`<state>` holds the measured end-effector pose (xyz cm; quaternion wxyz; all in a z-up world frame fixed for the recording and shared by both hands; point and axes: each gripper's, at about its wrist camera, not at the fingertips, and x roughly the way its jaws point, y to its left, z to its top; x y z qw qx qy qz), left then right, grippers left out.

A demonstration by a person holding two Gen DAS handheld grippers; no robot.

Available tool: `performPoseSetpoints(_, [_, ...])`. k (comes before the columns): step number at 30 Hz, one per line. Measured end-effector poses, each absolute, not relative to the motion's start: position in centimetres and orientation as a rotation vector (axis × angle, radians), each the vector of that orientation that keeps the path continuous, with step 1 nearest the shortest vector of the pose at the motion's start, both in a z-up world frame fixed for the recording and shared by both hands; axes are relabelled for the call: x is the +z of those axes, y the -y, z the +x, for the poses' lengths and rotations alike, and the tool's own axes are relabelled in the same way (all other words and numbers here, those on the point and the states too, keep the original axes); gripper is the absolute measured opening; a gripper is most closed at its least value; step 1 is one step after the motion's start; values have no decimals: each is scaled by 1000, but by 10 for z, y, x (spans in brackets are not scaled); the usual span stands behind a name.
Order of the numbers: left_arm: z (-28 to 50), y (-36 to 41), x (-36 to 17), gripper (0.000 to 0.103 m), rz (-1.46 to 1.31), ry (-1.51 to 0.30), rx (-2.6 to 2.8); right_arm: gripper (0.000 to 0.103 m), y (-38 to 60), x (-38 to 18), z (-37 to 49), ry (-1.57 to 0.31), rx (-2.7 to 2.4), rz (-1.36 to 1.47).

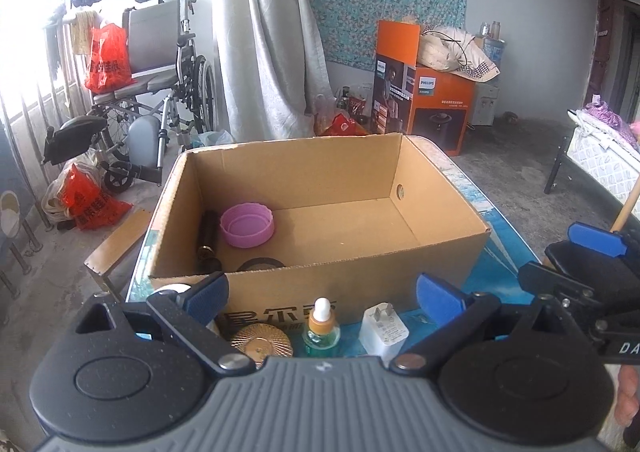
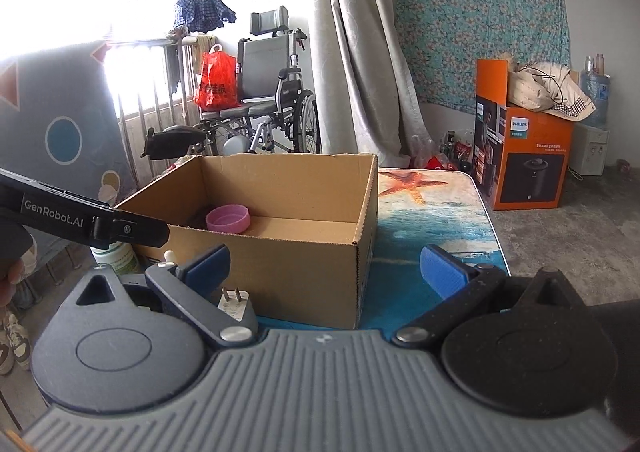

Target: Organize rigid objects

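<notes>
Sea-print table (image 2: 440,220), both claws (image 1: 322,294) (image 2: 324,266) level, spread wide, empty before cardboard box (image 1: 320,180), perhaps hovering.

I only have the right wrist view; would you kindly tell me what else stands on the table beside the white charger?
Observer: A small dropper bottle stands upright just left of the charger, in front of the box.
Operator: Thank you. Is there anything further left?
Observer: A round gold disc lies flat beside the bottle.
Operator: And inside the box, apart from the pink lid?
Observer: A black cylinder lies along the left wall, next to the pink lid.
</notes>
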<state>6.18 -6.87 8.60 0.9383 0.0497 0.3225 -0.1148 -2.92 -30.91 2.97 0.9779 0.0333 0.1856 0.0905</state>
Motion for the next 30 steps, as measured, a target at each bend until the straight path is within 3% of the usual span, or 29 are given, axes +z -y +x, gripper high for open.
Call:
performPoseSetpoints(7, [56,24,111,101,229,-584,-145,102,296,37,-32,-282,221,213])
performPoseSetpoints(17, [71,-19,92,101,330,-622,-122,102,273,17,-35,-337,183,333])
performPoseSetpoints(30, [35,-11,56,101,131,-662,-263,102,251,17,-52,-363,161,299])
